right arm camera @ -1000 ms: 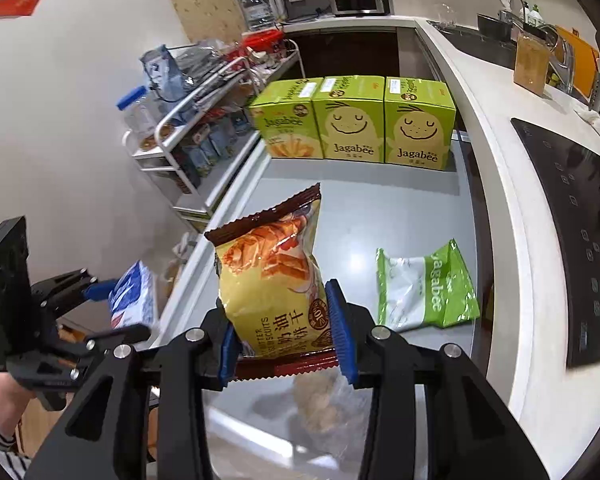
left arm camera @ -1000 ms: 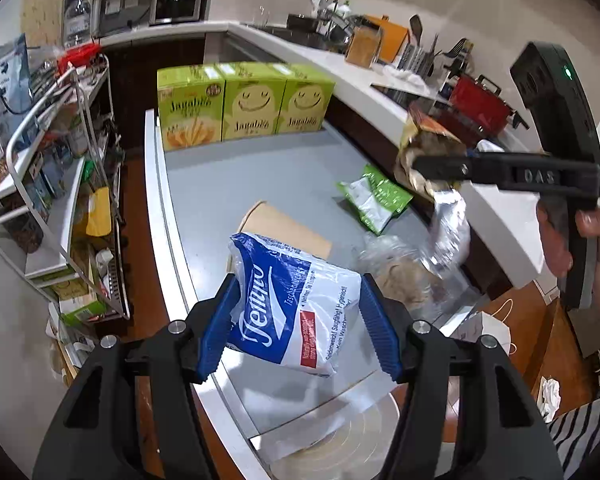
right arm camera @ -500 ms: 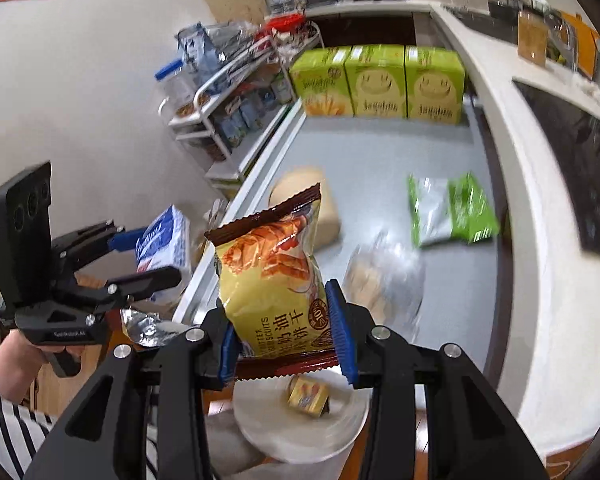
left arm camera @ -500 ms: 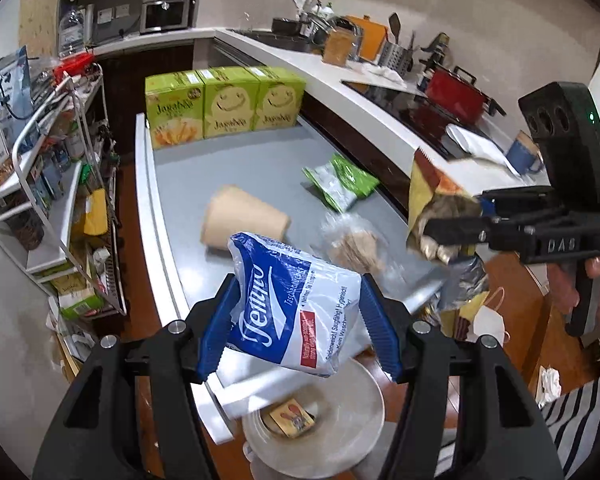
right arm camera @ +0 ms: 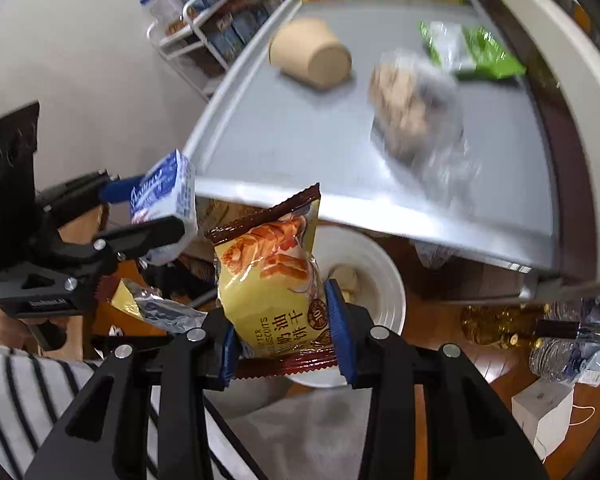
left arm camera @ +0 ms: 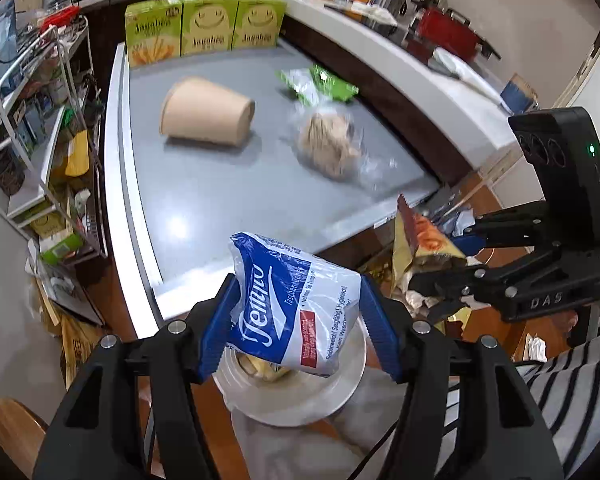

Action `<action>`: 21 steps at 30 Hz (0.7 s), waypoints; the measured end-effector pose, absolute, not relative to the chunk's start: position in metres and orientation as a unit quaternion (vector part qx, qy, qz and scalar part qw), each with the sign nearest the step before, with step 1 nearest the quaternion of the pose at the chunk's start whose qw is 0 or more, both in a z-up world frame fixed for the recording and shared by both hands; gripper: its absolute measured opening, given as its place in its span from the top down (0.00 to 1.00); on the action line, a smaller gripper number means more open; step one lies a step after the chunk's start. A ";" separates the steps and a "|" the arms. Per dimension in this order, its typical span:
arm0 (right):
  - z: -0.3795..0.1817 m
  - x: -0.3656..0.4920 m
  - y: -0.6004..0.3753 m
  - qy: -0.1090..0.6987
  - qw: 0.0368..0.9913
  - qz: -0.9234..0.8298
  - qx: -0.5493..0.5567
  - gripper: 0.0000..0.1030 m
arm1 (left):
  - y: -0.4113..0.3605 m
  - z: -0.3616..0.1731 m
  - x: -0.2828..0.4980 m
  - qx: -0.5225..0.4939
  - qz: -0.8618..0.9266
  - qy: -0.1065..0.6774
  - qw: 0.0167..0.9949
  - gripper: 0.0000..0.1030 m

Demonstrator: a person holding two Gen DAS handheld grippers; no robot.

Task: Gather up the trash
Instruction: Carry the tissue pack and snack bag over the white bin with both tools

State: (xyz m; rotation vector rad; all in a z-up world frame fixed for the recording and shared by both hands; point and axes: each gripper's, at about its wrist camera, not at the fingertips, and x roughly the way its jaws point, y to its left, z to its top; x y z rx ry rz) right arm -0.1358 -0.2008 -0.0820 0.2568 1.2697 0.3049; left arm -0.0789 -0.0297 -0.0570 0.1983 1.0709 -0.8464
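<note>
My left gripper (left arm camera: 298, 326) is shut on a blue and white Tempo tissue pack (left arm camera: 296, 320), held above a white round bin (left arm camera: 300, 396) below the table's near edge. My right gripper (right arm camera: 282, 330) is shut on a yellow biscuit packet (right arm camera: 272, 280) over the same bin (right arm camera: 372, 280), which holds a small yellow wrapper. The right gripper with its packet (left arm camera: 424, 244) shows at the right of the left wrist view. On the grey table (left arm camera: 228, 184) lie a tan paper cup (left arm camera: 208, 114) on its side, a clear bag of brown crumbs (left arm camera: 332, 148) and a green snack bag (left arm camera: 320, 86).
Three green Jagabee boxes (left arm camera: 202, 26) stand at the table's far end. A wire rack (left arm camera: 28, 128) of goods stands left of the table. A white counter (left arm camera: 400, 68) runs along the right. Bottles (right arm camera: 560, 340) and a white box (right arm camera: 542, 408) lie on the wooden floor.
Both grippers have pulled back off the table toward its near edge with their packs. The white bin has come into view beneath them.
</note>
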 end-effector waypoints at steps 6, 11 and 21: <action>-0.120 -0.147 -0.195 0.623 0.765 0.127 0.106 0.65 | -0.029 -0.083 -0.089 0.105 -0.375 0.518 0.762 0.41; -0.144 -0.147 -0.190 0.643 0.749 0.120 0.108 0.65 | -0.030 -0.109 -0.092 0.114 -0.368 0.541 0.748 0.41; -0.174 -0.145 -0.185 0.669 0.729 0.114 0.089 0.65 | -0.035 -0.155 -0.100 0.142 -0.362 0.578 0.717 0.42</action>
